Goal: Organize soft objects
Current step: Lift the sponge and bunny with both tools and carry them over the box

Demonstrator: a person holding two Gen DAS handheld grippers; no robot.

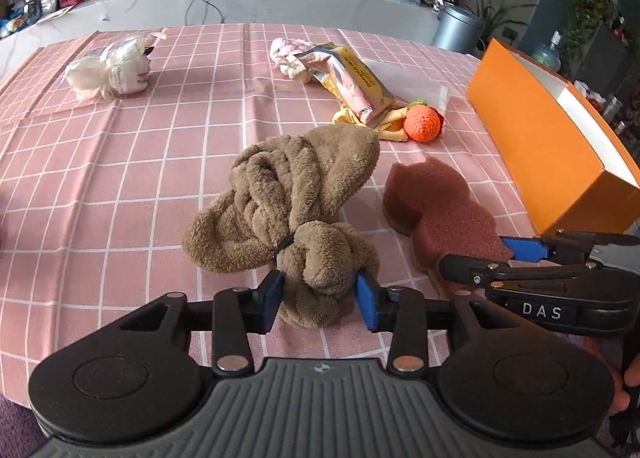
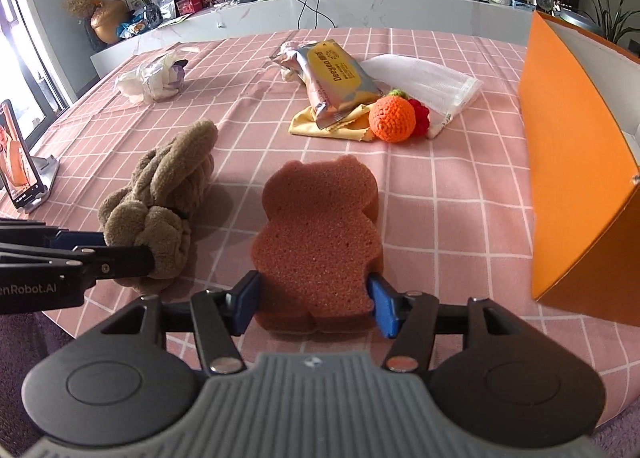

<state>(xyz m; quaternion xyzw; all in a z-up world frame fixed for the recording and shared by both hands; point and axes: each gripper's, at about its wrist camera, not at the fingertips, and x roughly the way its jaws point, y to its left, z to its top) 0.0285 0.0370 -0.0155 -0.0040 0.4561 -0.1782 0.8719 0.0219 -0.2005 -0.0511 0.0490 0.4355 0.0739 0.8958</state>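
A brown plush towel (image 1: pixel 288 194) tied into a bundle lies on the pink checked tablecloth (image 1: pixel 120 178). Its near end sits between the blue pads of my left gripper (image 1: pixel 320 294), which stand at its sides without squeezing it. To its right lies a reddish bear-shaped sponge (image 2: pixel 320 226), flat on the cloth. My right gripper (image 2: pixel 314 300) straddles the sponge's near end, pads beside it and the foam not pinched. The right wrist view also has the towel (image 2: pixel 168 194), with the left gripper's fingers (image 2: pixel 120 254) at it. An open orange box (image 2: pixel 580 162) stands at the right.
Farther back lie a crocheted orange (image 2: pixel 391 118), a wipes pack (image 2: pixel 340 74) on a yellow cloth (image 2: pixel 320 126), a white mesh bag (image 2: pixel 432 86) and a bagged white item (image 2: pixel 152 78). A phone on a stand (image 2: pixel 16 158) is at the left edge.
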